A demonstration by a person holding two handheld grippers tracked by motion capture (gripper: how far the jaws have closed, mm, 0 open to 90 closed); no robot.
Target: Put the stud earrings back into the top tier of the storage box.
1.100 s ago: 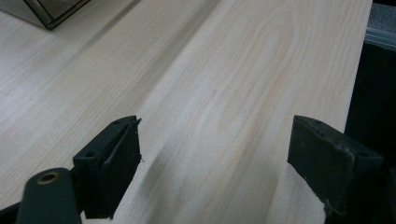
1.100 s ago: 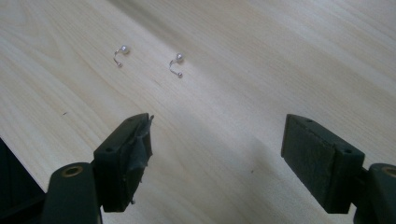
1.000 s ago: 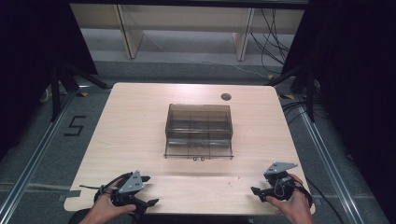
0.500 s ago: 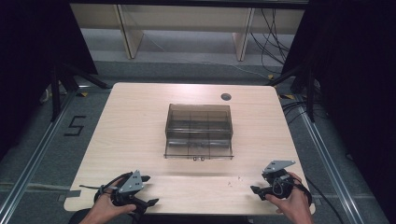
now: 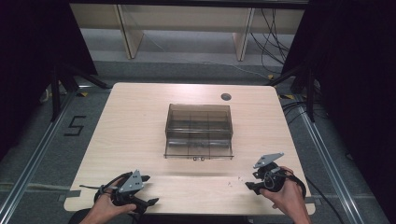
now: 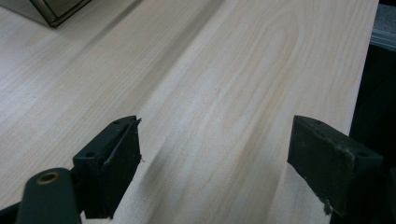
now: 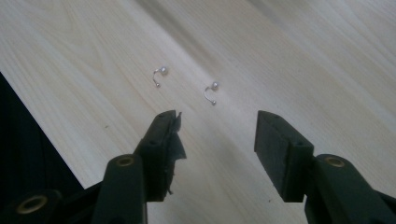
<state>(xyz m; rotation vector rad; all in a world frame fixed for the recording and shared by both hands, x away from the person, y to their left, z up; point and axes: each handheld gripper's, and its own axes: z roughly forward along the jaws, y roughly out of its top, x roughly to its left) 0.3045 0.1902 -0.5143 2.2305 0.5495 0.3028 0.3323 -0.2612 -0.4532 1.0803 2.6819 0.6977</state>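
The right gripper is hovering low over the table near its near right corner, its jaws having just been closing and now standing partly apart with nothing between them. Just ahead of its jaws two small earrings are lying on the wood: the left earring and the right earring, close together but not touching, each a thin curved wire with a pale bead. In the high view they are showing as faint pale specks just to the left of the right gripper, with bare wood all around them. The table's near edge is running close beside the right gripper's left jaw, dropping off into dark. The left gripper is resting at the near left corner, jaws spread wide and gripping nothing; the table's edge is passing just beside its right jaw, and a corner of the clear box is showing far ahead. From above, the left gripper and the right one are sitting well apart, and the clear box is standing mid-table, well ahead of both, with open wood between.
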